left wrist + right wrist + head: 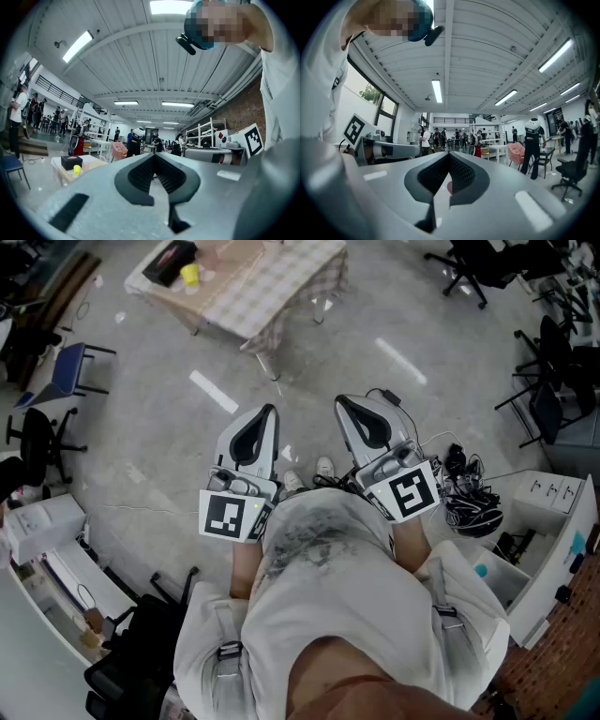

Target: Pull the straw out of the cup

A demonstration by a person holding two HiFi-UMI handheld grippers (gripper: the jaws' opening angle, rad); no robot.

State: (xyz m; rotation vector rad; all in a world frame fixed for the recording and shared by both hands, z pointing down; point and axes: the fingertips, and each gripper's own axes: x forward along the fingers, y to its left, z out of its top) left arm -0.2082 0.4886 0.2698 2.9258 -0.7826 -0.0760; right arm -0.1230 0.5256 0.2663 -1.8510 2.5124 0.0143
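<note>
Both tongs are held level in front of the person's torso, side by side over the grey floor (159, 460). L tongs (270, 411) are clenched: in the left gripper view the tips are seen meeting, w/ nothing betw. them. R tongs (342, 401) are likewise clenched and empty, tips together in the right gripper view. The small yellow cup (190, 275) is set on the far counter (281, 296), which is covered w/ a checked cloth. The cup is just beside a black box (170, 260) and well apart from both tongs. The straw is too small to be made out. In the left gripper view the cup and box are seen at far left, approx. level w/ the tongs. A blue chair (64, 371) is placed left of the counter, and a white shelf unit (555, 521) at near right.
</note>
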